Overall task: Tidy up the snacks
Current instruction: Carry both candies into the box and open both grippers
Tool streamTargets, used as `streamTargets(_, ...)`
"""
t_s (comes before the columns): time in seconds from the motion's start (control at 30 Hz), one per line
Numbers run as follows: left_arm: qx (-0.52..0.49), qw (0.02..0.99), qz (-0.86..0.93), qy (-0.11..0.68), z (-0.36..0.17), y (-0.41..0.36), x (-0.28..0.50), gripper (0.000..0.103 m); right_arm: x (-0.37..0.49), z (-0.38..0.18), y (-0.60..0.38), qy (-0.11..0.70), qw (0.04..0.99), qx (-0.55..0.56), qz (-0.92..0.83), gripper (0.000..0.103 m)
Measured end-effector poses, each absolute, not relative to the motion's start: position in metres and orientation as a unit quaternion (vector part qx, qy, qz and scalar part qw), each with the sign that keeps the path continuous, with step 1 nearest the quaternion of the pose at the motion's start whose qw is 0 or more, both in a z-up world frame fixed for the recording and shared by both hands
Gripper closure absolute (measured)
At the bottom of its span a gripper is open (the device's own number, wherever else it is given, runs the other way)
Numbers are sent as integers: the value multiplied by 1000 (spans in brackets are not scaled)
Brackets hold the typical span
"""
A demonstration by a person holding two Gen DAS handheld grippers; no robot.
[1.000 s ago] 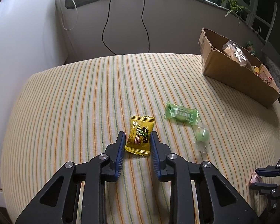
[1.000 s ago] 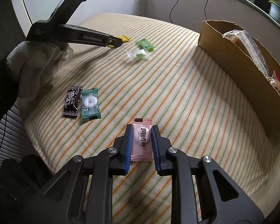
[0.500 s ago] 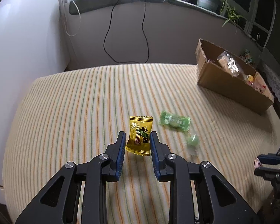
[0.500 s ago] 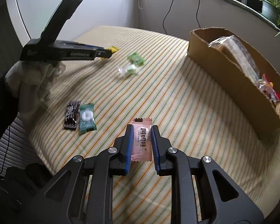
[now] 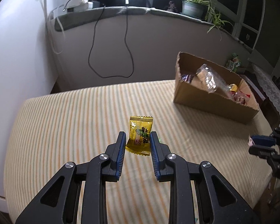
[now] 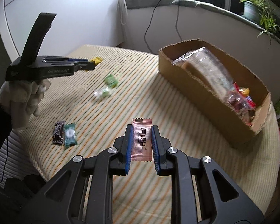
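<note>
1. Left wrist view shows my left gripper (image 5: 137, 141) clenched on the yellow foil candy packet with green print (image 5: 139, 135) — it hangs above the striped cream tablecloth (image 5: 65, 123).
2. I see a black wrapper (image 6: 58, 131) and a teal wrapper (image 6: 70, 134) lying side by side, touching, on the cloth in the right wrist view.
3. Two green sweets (image 6: 106, 86) lie further back, near each other.
4. My right gripper (image 6: 141, 140) grips a pale pink sachet with dark lettering (image 6: 142, 140), clear of the cloth.
5. At the right stands the open brown cardboard box (image 6: 188, 82) — already holding bagged snacks.
</note>
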State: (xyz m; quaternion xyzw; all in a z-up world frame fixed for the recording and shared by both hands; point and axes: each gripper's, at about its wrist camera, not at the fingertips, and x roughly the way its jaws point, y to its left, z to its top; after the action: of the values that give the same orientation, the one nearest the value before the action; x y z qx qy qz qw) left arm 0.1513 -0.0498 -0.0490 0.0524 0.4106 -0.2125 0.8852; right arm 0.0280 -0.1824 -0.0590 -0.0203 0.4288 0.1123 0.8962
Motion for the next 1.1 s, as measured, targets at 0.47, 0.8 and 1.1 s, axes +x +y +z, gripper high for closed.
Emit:
streamTargets(0.47, 63, 884, -248, 391, -27, -104, 182, 79, 57, -33, -249, 397, 915, 7, 68, 83)
streamTargets(0.8, 70, 880, -272, 384, -19, -149, 210, 79, 87, -20, -285, 385, 921, 9, 51, 83)
streamTargets(1.1, 79, 875, -288, 381, -17, -183, 230, 79, 118, -22, -316, 387, 921, 11, 37, 83)
